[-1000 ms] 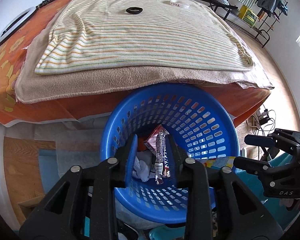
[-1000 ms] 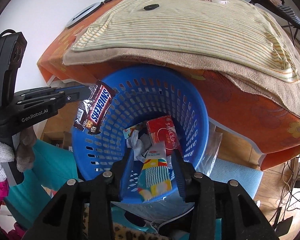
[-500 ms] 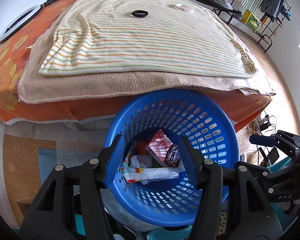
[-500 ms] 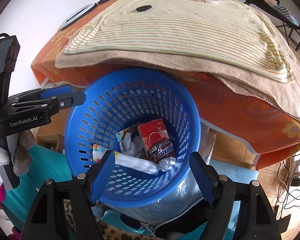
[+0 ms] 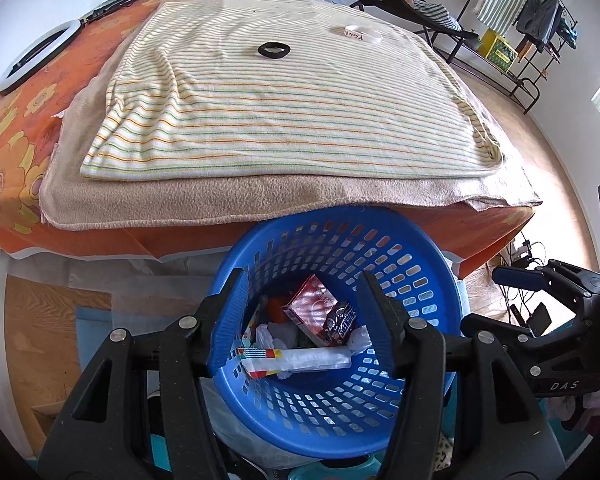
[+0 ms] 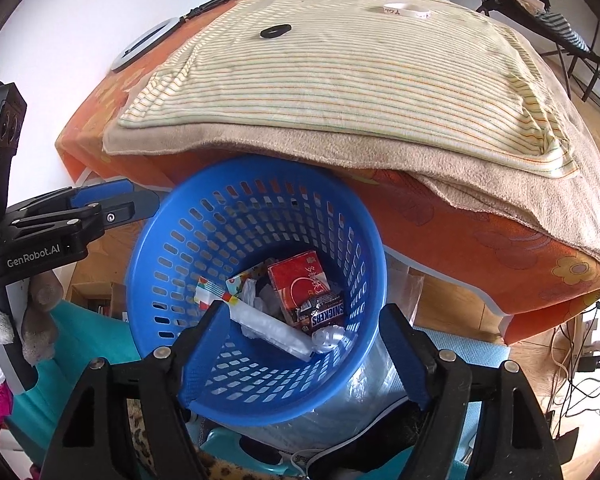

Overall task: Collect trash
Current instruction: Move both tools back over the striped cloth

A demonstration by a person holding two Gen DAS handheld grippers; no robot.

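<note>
Both grippers hang over the blue basket (image 6: 256, 292) with nothing between their fingers. The left gripper (image 5: 304, 324) has just been opening its jaws and they now stand apart, empty, pointing down into the basket. The right gripper (image 6: 300, 356) has done the same, and its jaws gape wider, also empty, above the near rim.

Down in the basket the trash lies in a heap. A chocolate bar wrapper (image 6: 326, 314) sits against a red carton (image 6: 298, 280), touching its lower edge. A long clear wrapper with a bright striped end (image 6: 260, 320) lies slantwise across the bottom, beside a crumpled white tissue (image 6: 328, 336). More scraps of paper lie under and behind these, too jumbled to tell apart.

The basket stands just in front of a bed, its far rim tucked under the hanging edge of a tan blanket (image 5: 220, 200). On that blanket a striped towel (image 5: 292, 100) is spread flat. Well up the towel lie a small black ring (image 5: 273, 50) and, farther off, a white band (image 5: 360, 33). An orange flowered sheet (image 5: 8, 148) covers the bed beneath.
</note>
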